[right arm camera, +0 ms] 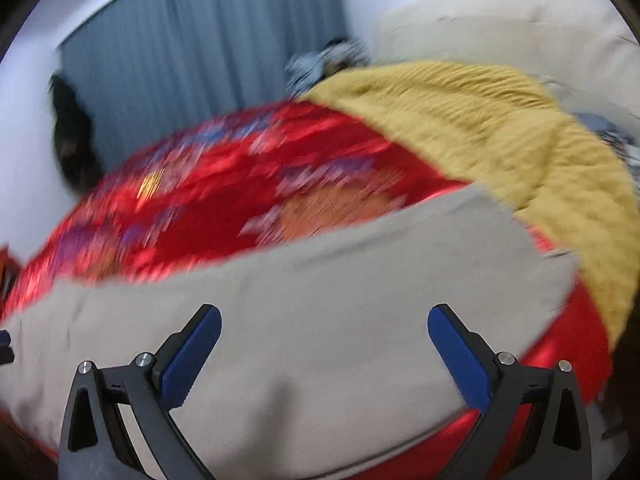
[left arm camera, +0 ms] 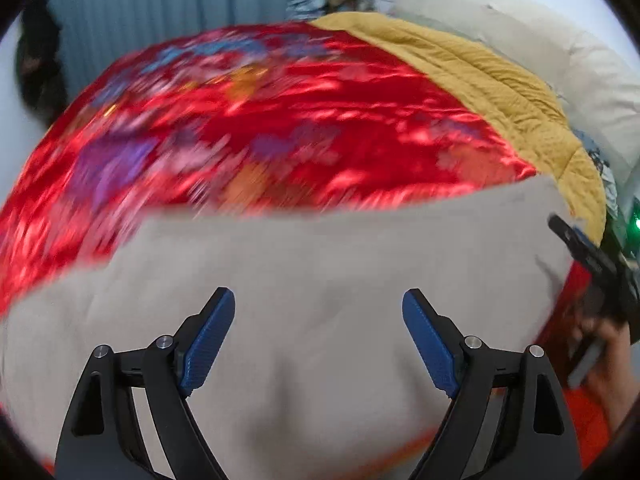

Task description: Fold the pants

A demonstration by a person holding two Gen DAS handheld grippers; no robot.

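Beige pants [left arm camera: 320,264] lie flat across the near part of a red flowered satin bedspread [left arm camera: 260,120]. They also show in the right wrist view [right arm camera: 320,280]. My left gripper [left arm camera: 319,300] is open and empty, hovering over the middle of the pants. My right gripper [right arm camera: 324,316] is open and empty, over the pants nearer their right end. The right gripper also shows at the right edge of the left wrist view [left arm camera: 596,256], held by a hand. Both views are motion-blurred.
A mustard quilted blanket [left arm camera: 480,76] lies along the bed's right side, also in the right wrist view [right arm camera: 520,136]. A cream pillow [left arm camera: 540,52] sits behind it. A blue-grey curtain [right arm camera: 208,48] and a dark object [right arm camera: 72,140] stand at the far left.
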